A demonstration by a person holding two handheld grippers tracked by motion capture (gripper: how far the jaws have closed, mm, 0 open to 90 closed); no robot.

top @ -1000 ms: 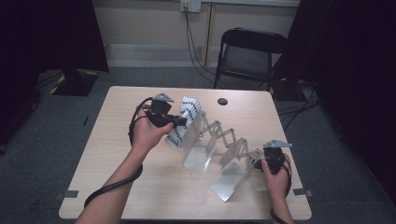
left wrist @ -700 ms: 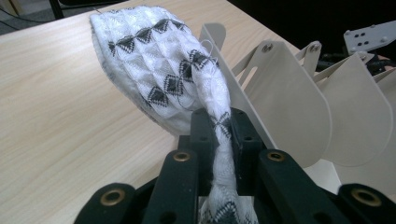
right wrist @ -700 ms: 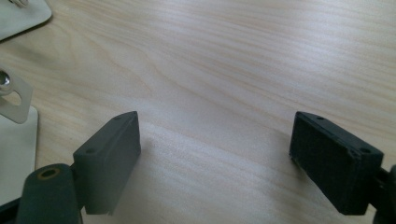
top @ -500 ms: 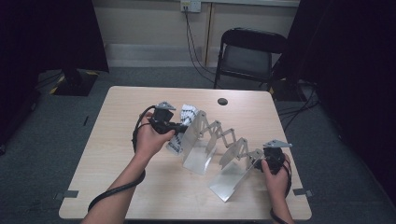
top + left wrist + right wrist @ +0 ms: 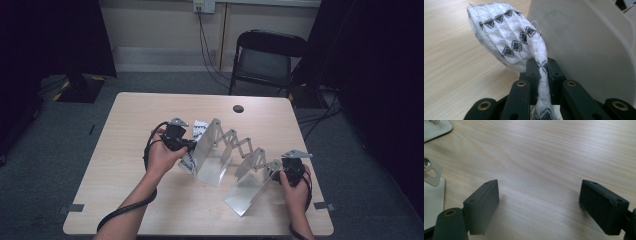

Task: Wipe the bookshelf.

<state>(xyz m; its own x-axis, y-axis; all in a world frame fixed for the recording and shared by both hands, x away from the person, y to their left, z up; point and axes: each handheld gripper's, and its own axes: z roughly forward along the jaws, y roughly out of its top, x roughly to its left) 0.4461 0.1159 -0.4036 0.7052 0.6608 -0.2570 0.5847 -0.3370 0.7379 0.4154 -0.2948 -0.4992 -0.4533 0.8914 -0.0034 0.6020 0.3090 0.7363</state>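
Note:
A white cloth [image 5: 509,37] with black diamond marks hangs folded from my left gripper [image 5: 541,67], whose jaws are shut on it. In the high view the left gripper [image 5: 191,145] holds the cloth [image 5: 189,161] low over the table, right beside the left plate [image 5: 212,155] of a metal folding rack. That pale plate [image 5: 586,45] stands close on the right in the left gripper view. Scissor links [image 5: 245,147] join it to the rack's right plate [image 5: 250,192]. My right gripper [image 5: 283,175] sits by that right plate, and its jaws [image 5: 541,192] stand open over bare wood.
The wooden table [image 5: 125,150] has free room at its left and far side. A small black round object [image 5: 238,108] lies near the far edge. A black folding chair [image 5: 270,60] stands behind the table. The left gripper's cable loops by the person's forearm [image 5: 150,190].
The left hand has come down toward the table with the cloth, ending beside the rack's left plate. The right hand and the rack have stayed put.

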